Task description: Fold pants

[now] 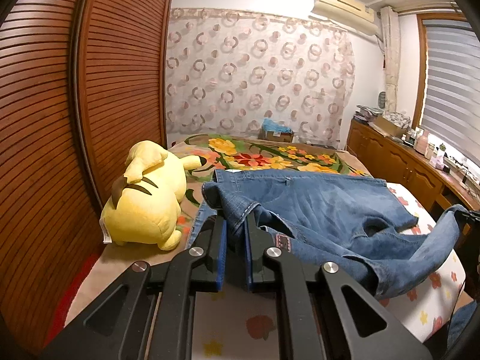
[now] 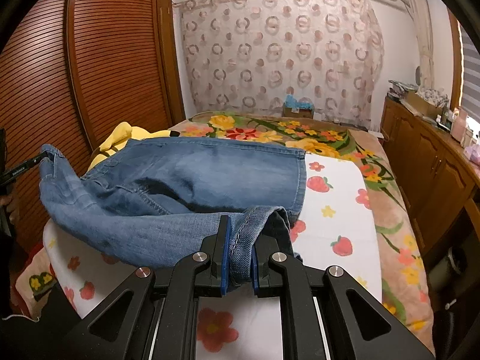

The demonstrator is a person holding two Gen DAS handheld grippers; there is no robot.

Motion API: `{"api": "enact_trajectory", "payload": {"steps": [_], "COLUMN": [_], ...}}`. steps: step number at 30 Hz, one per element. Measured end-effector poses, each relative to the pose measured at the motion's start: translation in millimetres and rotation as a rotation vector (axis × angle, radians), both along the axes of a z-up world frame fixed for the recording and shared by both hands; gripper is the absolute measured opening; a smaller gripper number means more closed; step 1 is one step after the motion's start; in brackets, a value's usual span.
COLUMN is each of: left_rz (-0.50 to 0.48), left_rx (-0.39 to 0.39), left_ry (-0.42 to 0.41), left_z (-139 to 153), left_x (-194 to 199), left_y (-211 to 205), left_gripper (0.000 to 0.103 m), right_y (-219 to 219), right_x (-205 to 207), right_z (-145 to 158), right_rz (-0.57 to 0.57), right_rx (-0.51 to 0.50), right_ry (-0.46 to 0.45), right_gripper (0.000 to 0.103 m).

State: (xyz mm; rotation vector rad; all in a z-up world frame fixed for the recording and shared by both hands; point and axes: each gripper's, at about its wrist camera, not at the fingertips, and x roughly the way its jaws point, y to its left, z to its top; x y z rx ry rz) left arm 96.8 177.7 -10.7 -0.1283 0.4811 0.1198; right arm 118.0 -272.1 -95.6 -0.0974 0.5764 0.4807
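Note:
Blue denim pants (image 1: 315,201) lie across the bed, their far part flat and the near edge lifted off the sheet. My left gripper (image 1: 235,225) is shut on a hemmed corner of the pants, which bunches up between its blue pads. In the right wrist view the same pants (image 2: 186,177) spread to the left, and my right gripper (image 2: 240,234) is shut on a stitched hem fold. The other gripper's tip (image 2: 36,160) shows at the left edge holding the far corner. At the right edge of the left wrist view, denim hangs from the right gripper (image 1: 468,217).
A yellow plush toy (image 1: 147,204) lies on the bed's left side by the slatted wooden wardrobe (image 1: 60,105). A floral blanket (image 2: 300,138) and white strawberry sheet (image 2: 330,210) cover the bed. A cluttered wooden cabinet (image 2: 426,156) runs along the right. A box (image 1: 276,132) sits at the bed's far end.

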Motion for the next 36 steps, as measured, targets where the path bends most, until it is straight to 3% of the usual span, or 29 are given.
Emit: {"api": "enact_trajectory", "payload": {"steps": [9,19,36], "left_rz": [-0.01,-0.003,-0.001], "left_rx": [-0.016,-0.011,-0.006], "left_ry": [0.006,0.039,0.095], "left_z": [11,18,-3], "left_x": [31,87,155], "left_y": [5,11,20], "left_gripper": [0.011,0.01,0.01], "right_y": [5,11,29], "right_x": [25,70,126], "right_z": [20,20,10], "right_rz": [0.004,0.009,-0.004], "right_rx": [0.018,0.023,-0.004], "right_ry": [-0.007,0.003,0.066], "right_gripper": [0.011,0.011,0.011]}}
